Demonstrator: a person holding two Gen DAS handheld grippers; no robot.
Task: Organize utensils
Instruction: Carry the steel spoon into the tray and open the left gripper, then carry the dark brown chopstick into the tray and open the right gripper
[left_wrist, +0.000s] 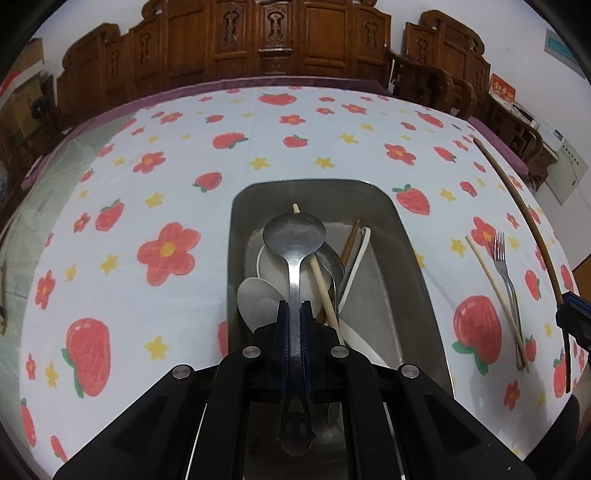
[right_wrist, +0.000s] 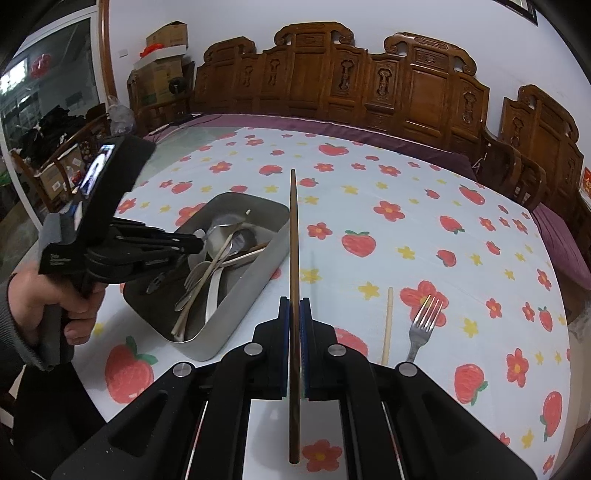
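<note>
A steel spoon (left_wrist: 294, 236) is being gripped by its handle between the closed jaws of the left gripper (left_wrist: 294, 306), with the bowl pointing forward over a metal tray (left_wrist: 413, 266). The tray is being shown on a cloth (left_wrist: 166, 184) printed with flowers and strawberries. More utensils are being held in the tray: a second spoon (left_wrist: 255, 299), pale chopsticks (left_wrist: 325, 291), a brown chopstick (left_wrist: 351, 240) and a white spoon (left_wrist: 360, 254), all lying crossed over one another.

A dark brown chopstick (right_wrist: 293, 258) is being clamped between the shut jaws of the right gripper (right_wrist: 294, 306), its length running forward and back through the pads. To the right of that gripper, a fork (right_wrist: 423, 321) and a light chopstick (right_wrist: 388, 325) are being left on the cloth, near each other and well apart from the tray. In the right wrist view the left gripper is being held by a hand (right_wrist: 40, 306) above the near end of the tray. Carved wooden chairs (right_wrist: 369, 81) are being seen behind the table.
</note>
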